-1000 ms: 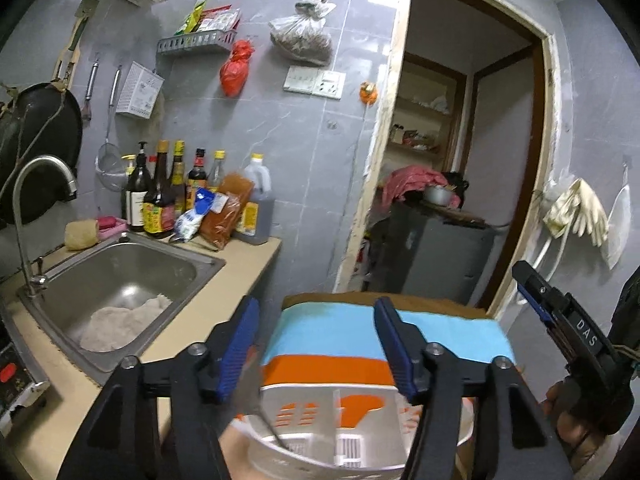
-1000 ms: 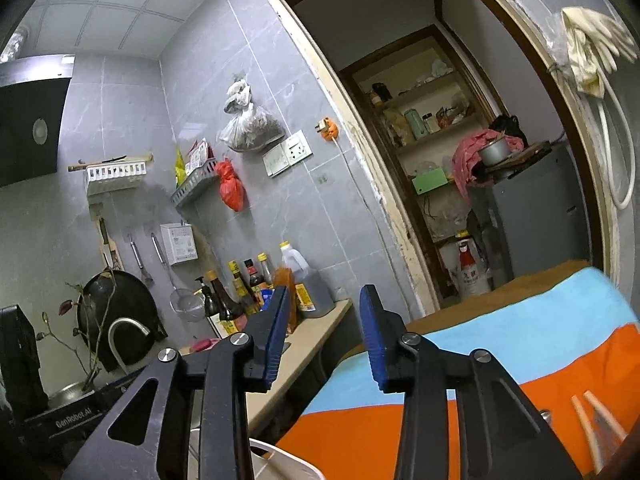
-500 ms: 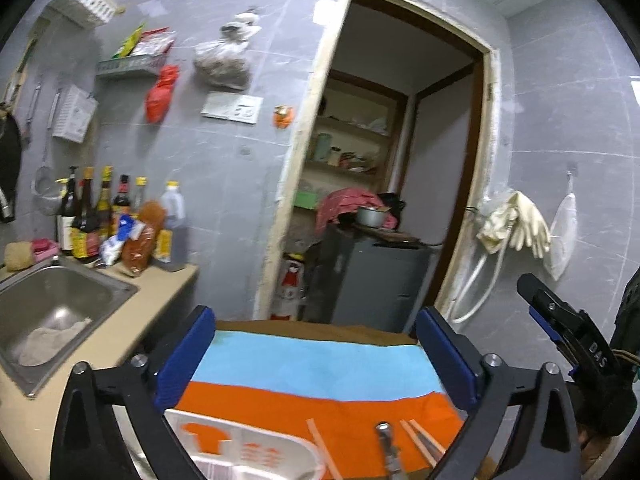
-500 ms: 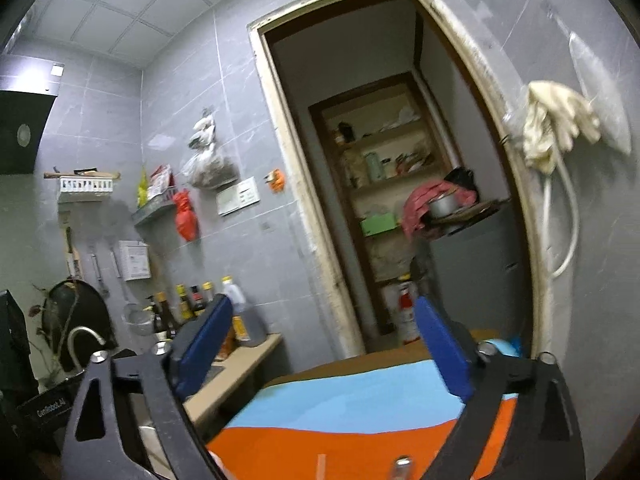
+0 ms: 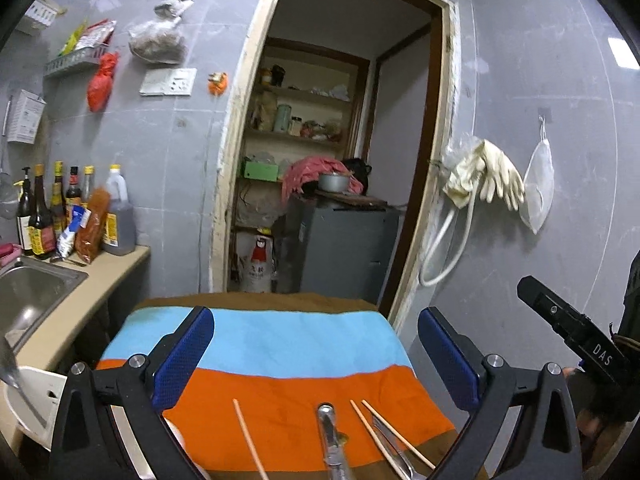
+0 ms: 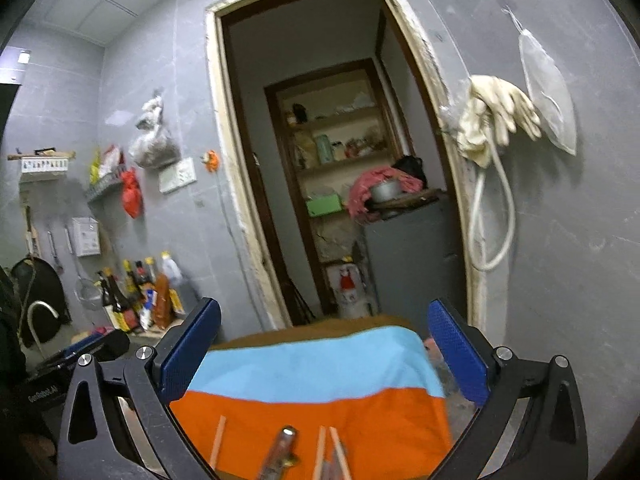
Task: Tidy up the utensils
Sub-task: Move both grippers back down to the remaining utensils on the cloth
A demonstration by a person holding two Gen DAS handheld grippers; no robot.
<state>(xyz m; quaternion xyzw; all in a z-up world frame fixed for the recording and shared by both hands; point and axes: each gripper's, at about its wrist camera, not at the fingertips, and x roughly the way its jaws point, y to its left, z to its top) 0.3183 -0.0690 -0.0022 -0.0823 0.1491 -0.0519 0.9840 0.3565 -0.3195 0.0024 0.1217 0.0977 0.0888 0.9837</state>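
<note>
both tools have just been opening and now stand spread wide with nothing between the pads: the left tool (image 5: 316, 360) over the striped cloth (image 5: 280, 344), the right tool (image 6: 324, 354) over the same cloth from its own side. a second ago each tool was much narrower and the left view looked down on a white basket with the sink beside it; now both views face the doorway (image 5: 340, 140) and the basket (image 5: 36, 404) sits only at the far left edge of the left view, next to the worktop (image 5: 84, 308)

that swing has brought the loose utensils into view. on the orange band lie a single chopstick (image 5: 250, 438), a metal handle (image 5: 332, 436) whose working end is cut off by the frame so i cannot tell what it is, and a pair of chopsticks (image 5: 384, 436) crossing a second metal piece. the right view shows the same row nearer its bottom edge: chopstick (image 6: 218, 440), metal handle (image 6: 280, 454), pair (image 6: 330, 454). all lie flat on the cloth, untouched, below and ahead of the tools

my reading: a drop at the basket looks finished and both hands have turned to the pile for the next pick. several pieces are left, so the sorting is partway. the thin sticks lie flush on soft cloth, so a pinch will need the pads low and square across one stick; the crossed pair could drag its neighbour along
</note>
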